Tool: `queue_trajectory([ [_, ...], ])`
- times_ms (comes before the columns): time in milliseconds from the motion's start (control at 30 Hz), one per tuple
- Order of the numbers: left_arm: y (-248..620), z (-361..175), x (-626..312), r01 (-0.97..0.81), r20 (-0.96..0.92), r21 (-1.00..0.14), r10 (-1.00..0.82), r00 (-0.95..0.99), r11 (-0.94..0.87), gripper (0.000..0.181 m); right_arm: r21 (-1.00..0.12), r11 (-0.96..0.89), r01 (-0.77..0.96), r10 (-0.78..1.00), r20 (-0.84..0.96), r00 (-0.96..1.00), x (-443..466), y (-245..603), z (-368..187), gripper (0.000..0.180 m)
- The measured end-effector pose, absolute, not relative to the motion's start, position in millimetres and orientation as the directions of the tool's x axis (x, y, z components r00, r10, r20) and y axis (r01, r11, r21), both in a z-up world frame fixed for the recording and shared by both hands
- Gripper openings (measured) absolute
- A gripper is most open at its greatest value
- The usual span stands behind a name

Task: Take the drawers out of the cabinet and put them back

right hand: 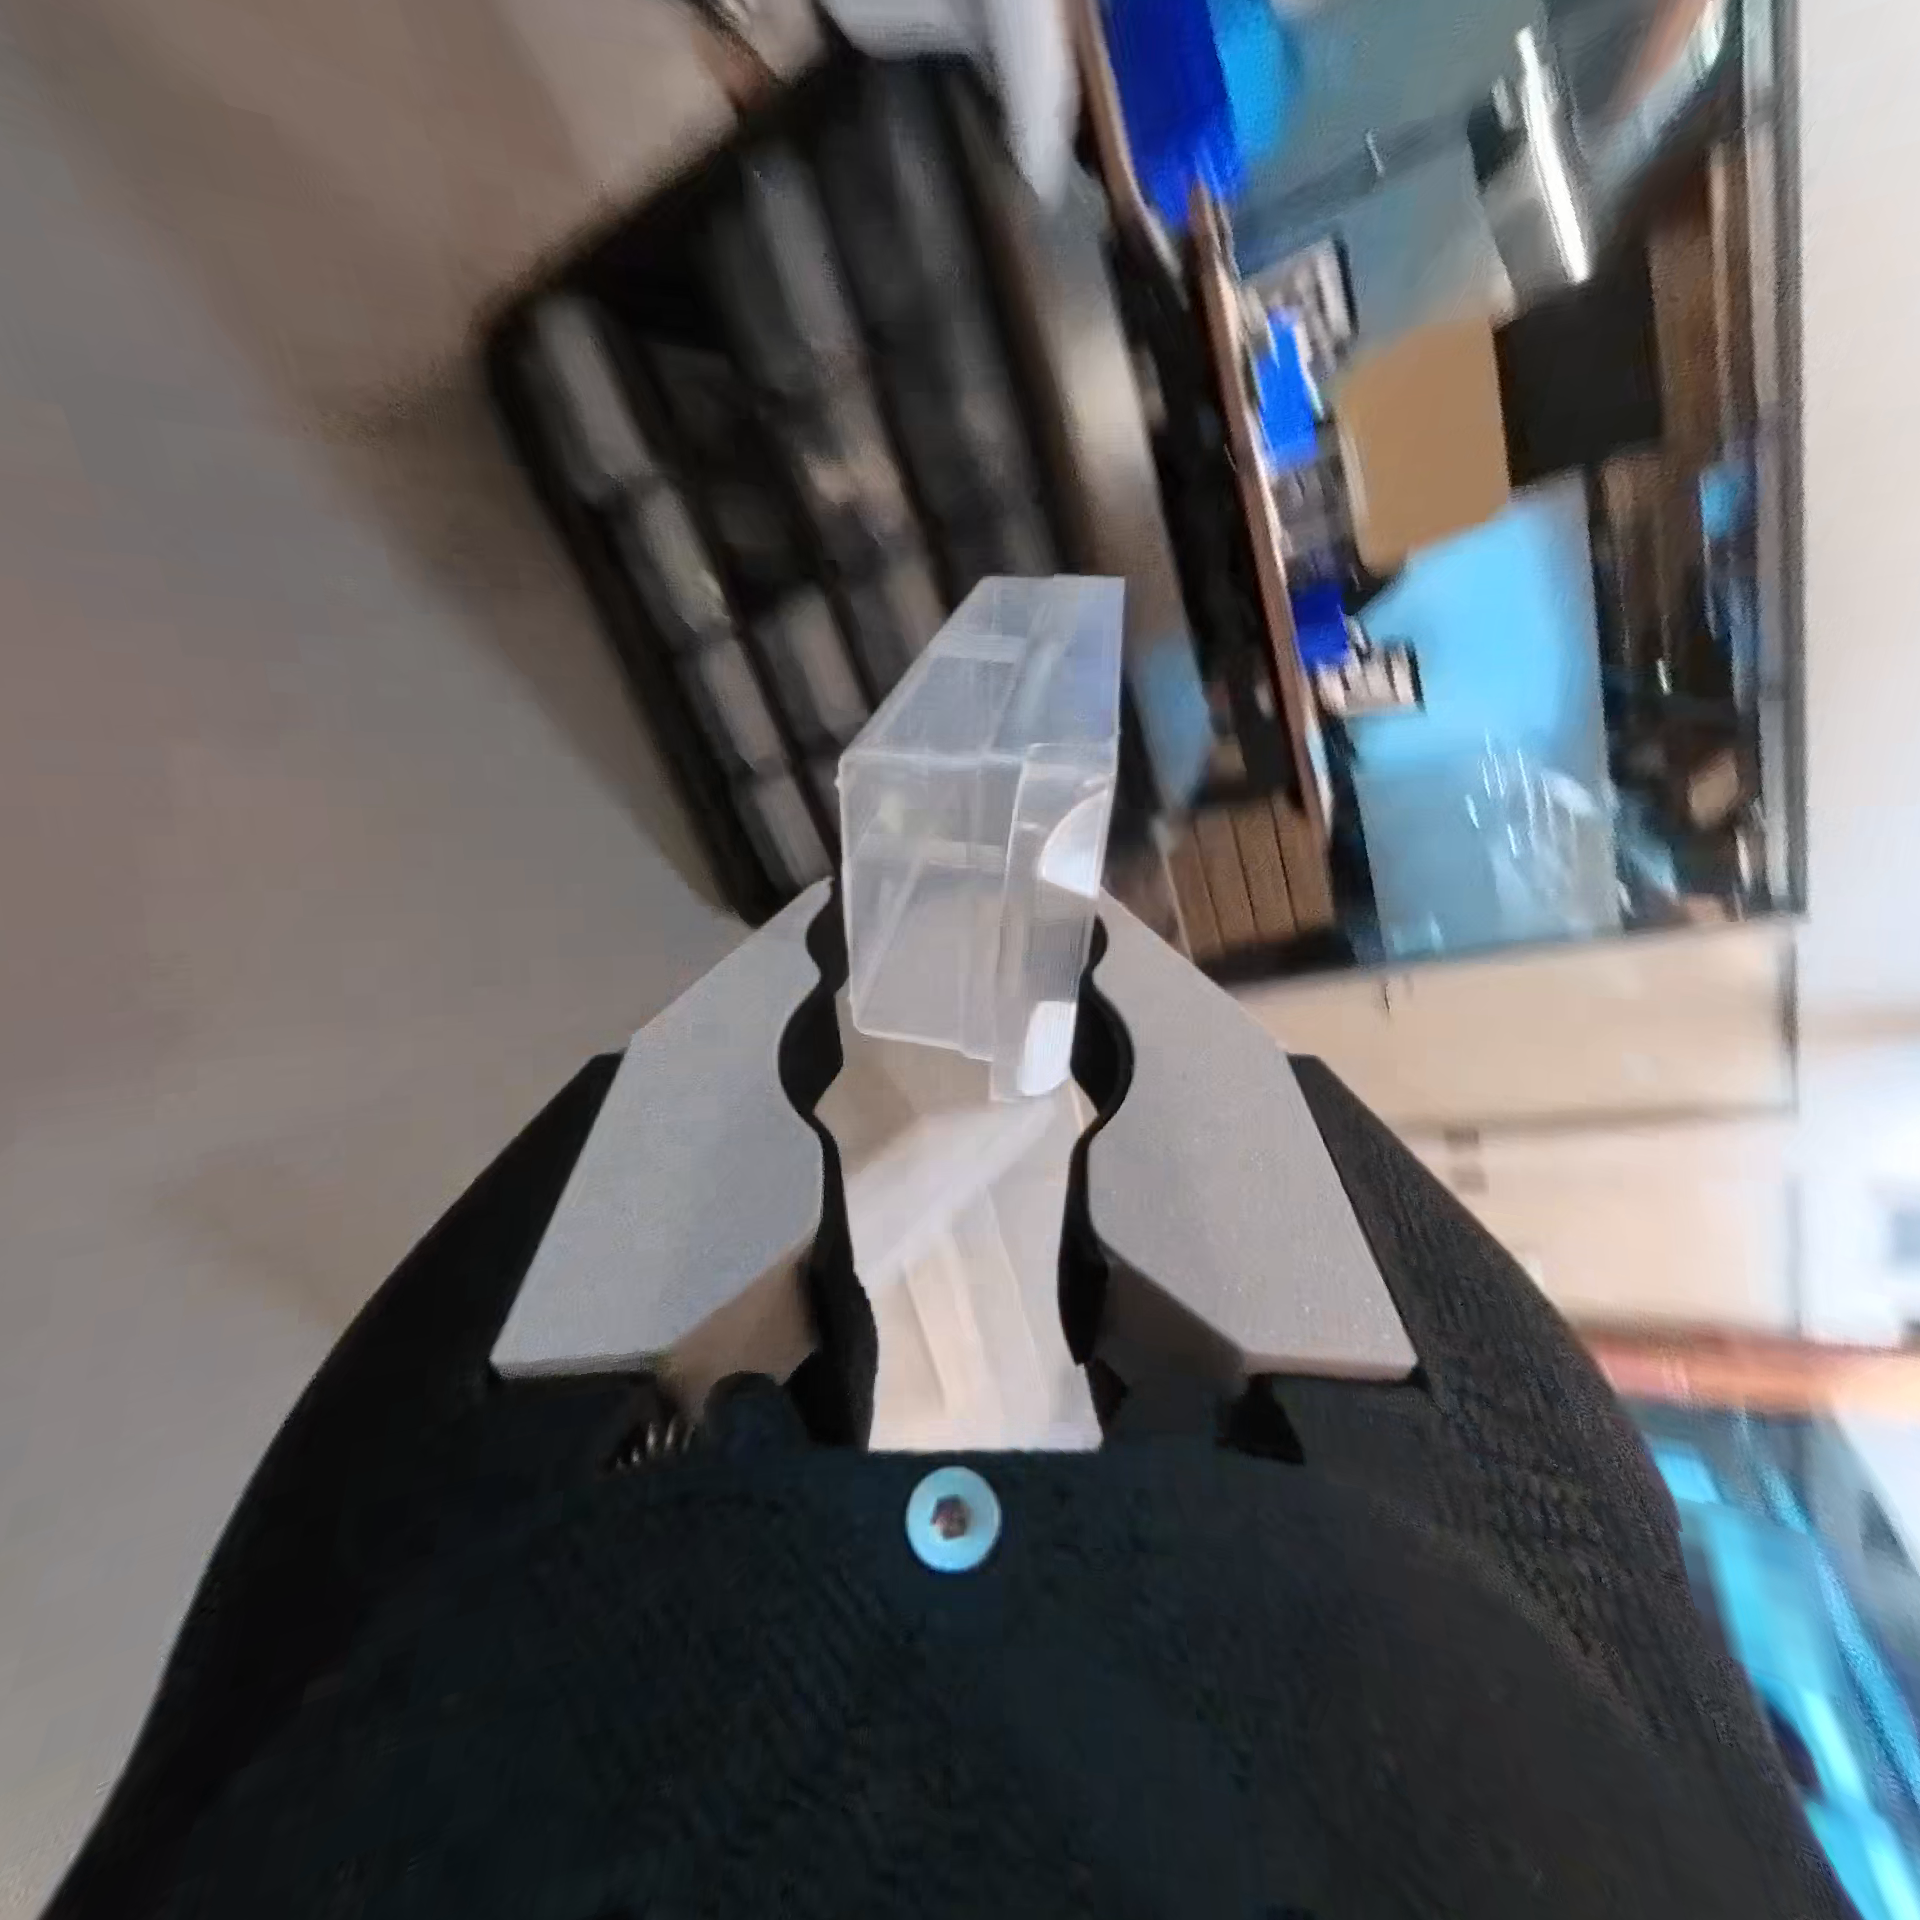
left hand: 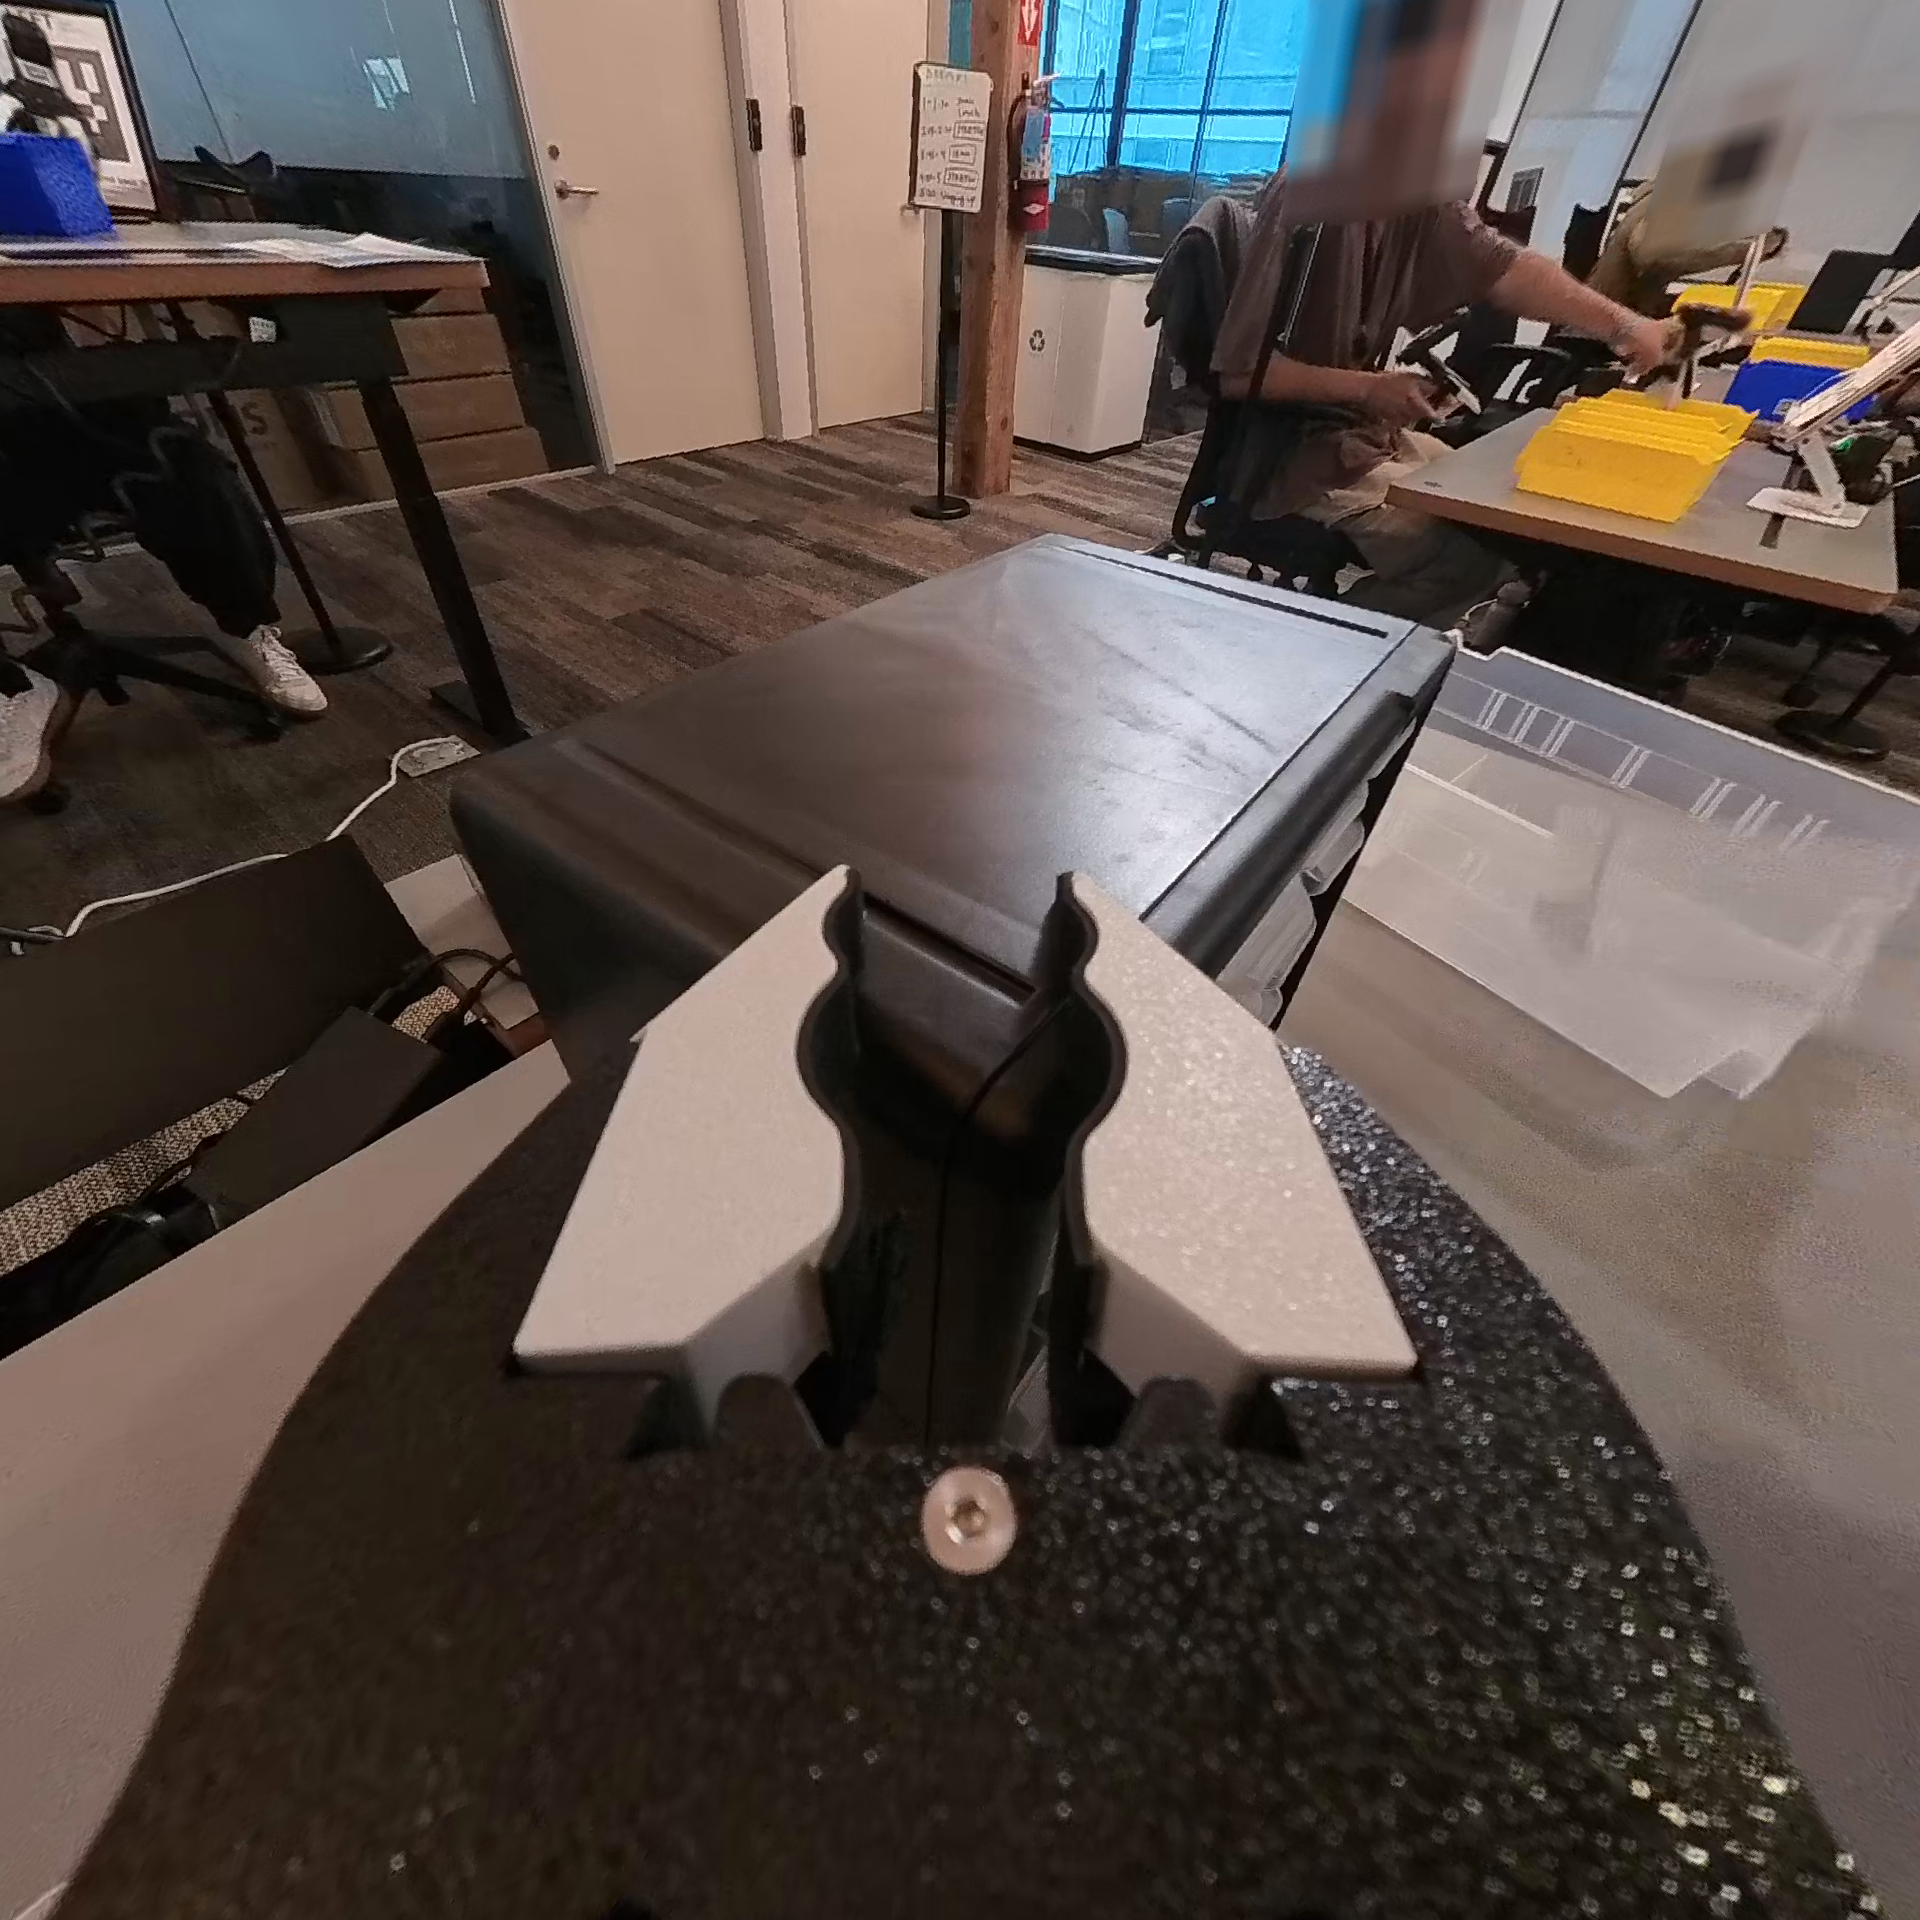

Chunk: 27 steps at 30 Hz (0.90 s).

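My landmark is the black cabinet (left hand: 935,748), which stands on the pale grey table (left hand: 1558,1195). In the left wrist view I look down on its plain top, with the translucent fronts of its drawers just showing along its right face. A stack of clear sheets (left hand: 1621,914) lies on the table to the right of the cabinet. My left gripper (left hand: 961,904) has its jaws closed around the cabinet's near top corner, gripping that edge. In the right wrist view, which is tilted and badly blurred, the cabinet's drawer face sits beyond and left of my right gripper (right hand: 961,935). That gripper is clamped on a small clear drawer (right hand: 977,831), held out in the air, clear of the cabinet.
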<state>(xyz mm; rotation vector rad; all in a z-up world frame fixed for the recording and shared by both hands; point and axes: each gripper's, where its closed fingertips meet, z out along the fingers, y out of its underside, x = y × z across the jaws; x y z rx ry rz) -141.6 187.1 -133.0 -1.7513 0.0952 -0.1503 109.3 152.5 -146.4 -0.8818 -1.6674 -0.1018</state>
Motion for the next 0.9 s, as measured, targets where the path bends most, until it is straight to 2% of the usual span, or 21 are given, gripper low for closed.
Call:
queue_trajectory([
  [133,187,-133,-142,0.021,0.049,-0.983,-0.150,0.988,-0.183,0.034,-0.448,0.419,0.790,0.525,0.829,0.191,183,231,-129,0.041],
  [267,187,-133,-142,0.023,0.051,-0.983,-0.152,0.987,-0.182,0.035,-0.536,0.099,0.838,0.616,0.695,0.372,236,297,-163,0.040],
  [333,187,-133,-142,0.022,0.050,-0.983,-0.152,0.987,-0.182,0.035,-0.525,-0.070,0.848,0.660,0.614,0.434,254,323,-192,0.040],
  [400,187,-133,-142,0.020,0.049,-0.983,-0.152,0.987,-0.183,0.035,-0.459,-0.194,0.867,0.666,0.588,0.460,267,343,-218,0.039],
  [633,187,-133,-141,0.019,0.047,-0.982,-0.148,0.988,-0.186,0.034,-0.348,-0.346,0.871,0.736,0.475,0.483,232,375,-276,0.033],
  [833,187,-133,-142,0.018,0.046,-0.982,-0.147,0.988,-0.187,0.034,-0.419,-0.479,0.771,0.757,0.249,0.605,200,404,-310,0.016],
  [900,187,-133,-141,0.018,0.046,-0.982,-0.148,0.988,-0.187,0.034,-0.448,-0.508,0.736,0.757,0.175,0.630,190,412,-318,0.021],
])
